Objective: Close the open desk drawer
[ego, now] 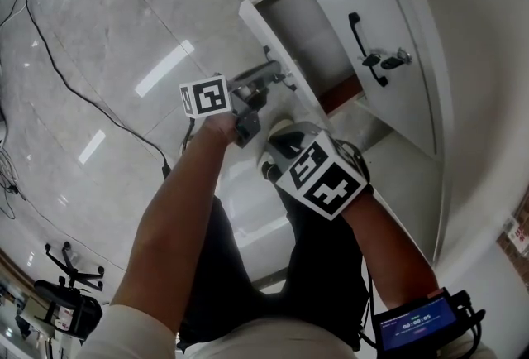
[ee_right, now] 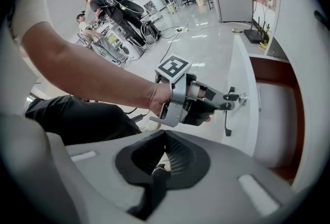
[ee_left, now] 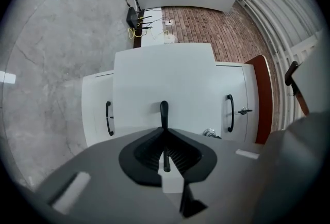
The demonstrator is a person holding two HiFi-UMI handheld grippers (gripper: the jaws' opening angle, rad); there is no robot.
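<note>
1. The left gripper (ee_left: 164, 134) is clamped on the slim black bar handle (ee_left: 164, 110) of the white desk drawer (ee_left: 165, 70).
2. The drawer juts out from the white desk front (ee_left: 95, 107).
3. The right gripper (ee_right: 165, 135) hovers near the left one, its jaws pressed together on nothing.

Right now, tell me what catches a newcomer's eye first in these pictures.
The white drawer juts out, open, and fills the middle of the left gripper view. The left claw is shut on its black handle, dead centre. The right claw hangs close by, shut and empty, looking at the left one.
</note>
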